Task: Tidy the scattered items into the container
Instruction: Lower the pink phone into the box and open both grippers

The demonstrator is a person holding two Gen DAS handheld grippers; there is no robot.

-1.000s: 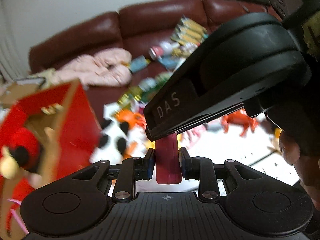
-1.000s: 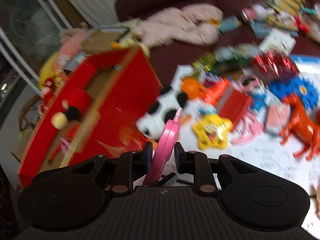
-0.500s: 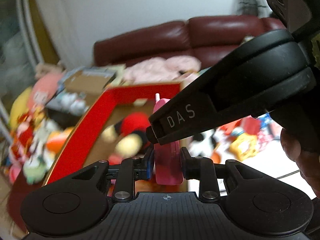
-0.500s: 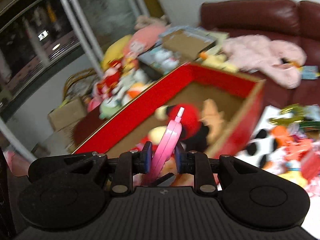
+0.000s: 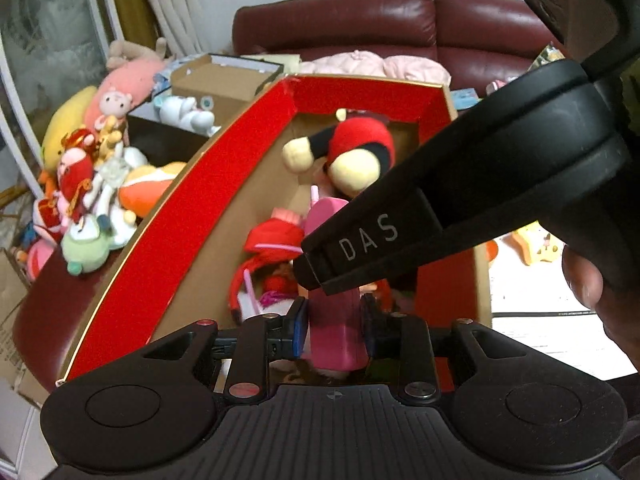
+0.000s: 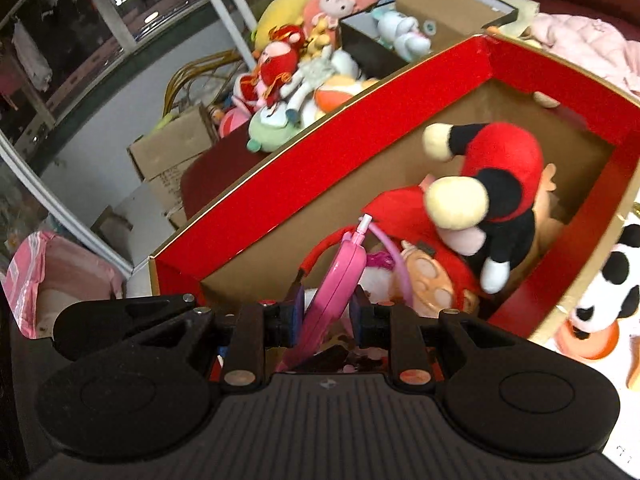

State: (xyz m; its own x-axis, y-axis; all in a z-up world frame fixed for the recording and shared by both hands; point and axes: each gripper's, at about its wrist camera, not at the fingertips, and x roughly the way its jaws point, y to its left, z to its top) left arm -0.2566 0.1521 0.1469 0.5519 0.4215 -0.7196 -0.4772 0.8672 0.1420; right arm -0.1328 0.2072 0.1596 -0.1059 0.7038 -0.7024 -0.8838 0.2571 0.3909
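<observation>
Even indoor light, sharp centres, fisheye bending at edges.

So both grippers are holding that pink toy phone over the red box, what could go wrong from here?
1. Both grippers pinch the same pink toy phone; if only one lets go, it may swing or twist.
2. The red box already holds a red and black plush, so the phone could land on it and rest unevenly.

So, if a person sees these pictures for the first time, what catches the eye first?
The big red cardboard box fills the middle, with a red and black plush doll lying inside. Both the left gripper and the right gripper pinch one flat pink plastic toy above the box.
</observation>
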